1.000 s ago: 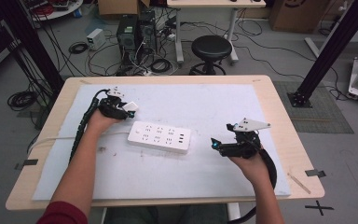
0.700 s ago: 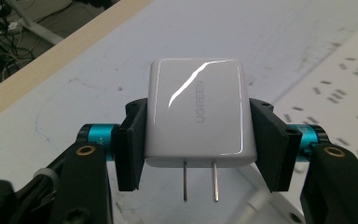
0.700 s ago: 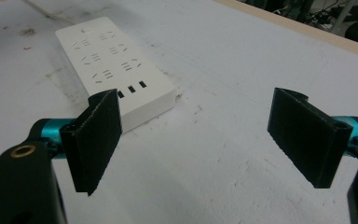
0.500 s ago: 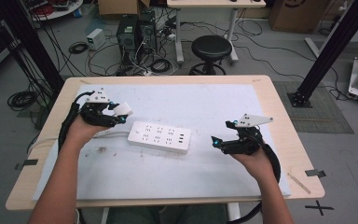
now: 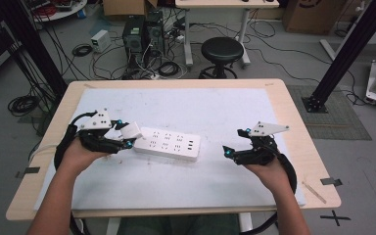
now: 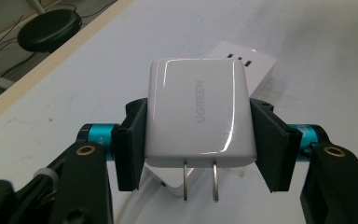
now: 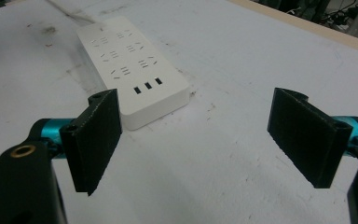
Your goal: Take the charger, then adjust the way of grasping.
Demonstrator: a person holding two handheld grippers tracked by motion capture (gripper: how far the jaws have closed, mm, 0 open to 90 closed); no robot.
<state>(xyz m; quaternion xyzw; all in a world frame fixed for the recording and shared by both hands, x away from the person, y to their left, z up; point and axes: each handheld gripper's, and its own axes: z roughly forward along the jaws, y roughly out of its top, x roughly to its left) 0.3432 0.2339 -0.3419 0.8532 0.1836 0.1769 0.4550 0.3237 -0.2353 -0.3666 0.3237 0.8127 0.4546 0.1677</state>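
One white rectangular plastic power strip (image 5: 167, 143) lies flat on the white sheet covering the wooden table (image 5: 293, 122), near the middle and a little toward the person's left. One white boxy UGREEN wall charger with two metal prongs (image 6: 198, 114) is pinched between the black pads of the left gripper (image 5: 125, 138), held clear of the sheet just beside the strip's left end. The right gripper (image 5: 231, 146) is near the strip's right end but apart from it, jaws spread wide with nothing between them.

From above, the strip shows three columns of socket groups and a small row of ports by its right end; two hands and two forearms come in from the bottom, one on each gripper. Beyond the table stand one round black stool (image 5: 222, 51) and a black computer tower (image 5: 134, 32) among loose cables on the floor.

The left gripper view adds what the high view cannot give: the brand lettering down the charger's face, its two prongs pointing toward the camera, and both pads (image 6: 132, 144) pressed flat against its sides, with a corner of the strip behind it. The right gripper view shows the strip's nine socket groups in three rows, three small ports at its near end, and scuffs on the sheet between the two separated pads (image 7: 98, 140)
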